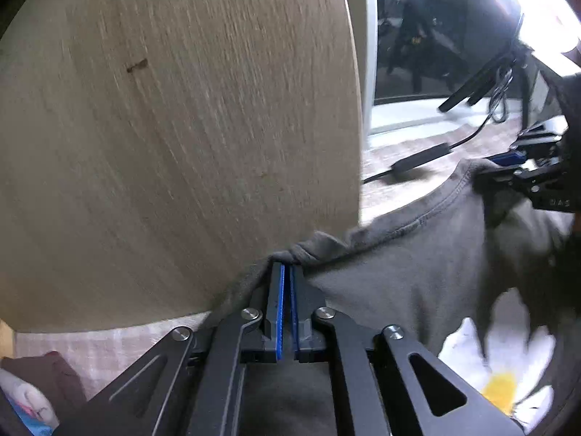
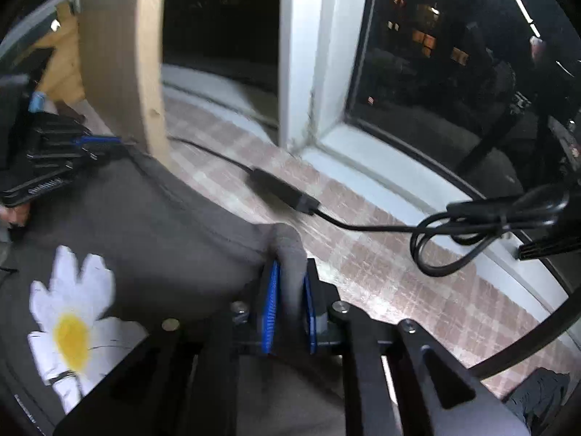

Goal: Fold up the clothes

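Left wrist, left gripper [image 1: 287, 272] pinching grey shirt [image 1: 417, 254] hem, right gripper [image 2: 290, 287] clamping its fold

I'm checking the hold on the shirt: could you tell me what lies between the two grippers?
Only the grey shirt's hemmed edge spans from the left gripper to the right gripper, seen in both wrist views.

What you can't make out here

The grey shirt [image 1: 417, 254] runs off the lower edge in both wrist views, so you see neither its hem nor its sleeves, and its daisy print [image 2: 72, 323] is smeared by motion and partly covered by the gripper frame. The cloth hides the pad tips of your right gripper [image 2: 289, 283]. The black cable [image 2: 454, 232] leaves the frame at the right. The window glass [image 2: 435, 54] shows only dim, unreadable reflections.
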`<state>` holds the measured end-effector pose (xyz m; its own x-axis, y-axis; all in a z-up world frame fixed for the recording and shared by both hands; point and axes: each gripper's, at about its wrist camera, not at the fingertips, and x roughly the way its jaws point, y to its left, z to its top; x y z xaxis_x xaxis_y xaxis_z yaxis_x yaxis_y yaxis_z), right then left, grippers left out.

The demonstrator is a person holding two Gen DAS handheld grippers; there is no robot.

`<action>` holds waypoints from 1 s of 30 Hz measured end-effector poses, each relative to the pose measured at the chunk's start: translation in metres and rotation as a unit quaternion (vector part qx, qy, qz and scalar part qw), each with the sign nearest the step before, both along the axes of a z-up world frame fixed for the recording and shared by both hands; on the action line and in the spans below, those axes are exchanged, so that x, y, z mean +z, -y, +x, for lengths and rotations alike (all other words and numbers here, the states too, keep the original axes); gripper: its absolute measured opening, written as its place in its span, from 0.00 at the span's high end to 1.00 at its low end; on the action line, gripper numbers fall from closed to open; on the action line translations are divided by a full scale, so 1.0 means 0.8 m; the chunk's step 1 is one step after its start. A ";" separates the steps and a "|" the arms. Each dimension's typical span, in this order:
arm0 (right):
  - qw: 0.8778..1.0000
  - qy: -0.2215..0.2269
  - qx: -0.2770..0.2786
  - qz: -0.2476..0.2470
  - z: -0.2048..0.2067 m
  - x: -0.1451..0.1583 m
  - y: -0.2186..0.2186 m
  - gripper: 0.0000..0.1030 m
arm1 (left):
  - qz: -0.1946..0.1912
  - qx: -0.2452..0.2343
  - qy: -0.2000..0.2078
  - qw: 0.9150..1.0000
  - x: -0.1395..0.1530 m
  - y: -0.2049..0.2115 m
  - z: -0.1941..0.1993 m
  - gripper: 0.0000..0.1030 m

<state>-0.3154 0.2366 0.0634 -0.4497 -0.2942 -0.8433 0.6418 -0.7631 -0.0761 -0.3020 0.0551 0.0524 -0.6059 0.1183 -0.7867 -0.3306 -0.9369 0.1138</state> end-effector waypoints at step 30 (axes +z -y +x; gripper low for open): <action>0.980 0.099 0.077 -0.155 0.287 0.088 0.006 0.56 | 0.097 0.245 0.148 0.953 0.042 0.210 0.559 0.75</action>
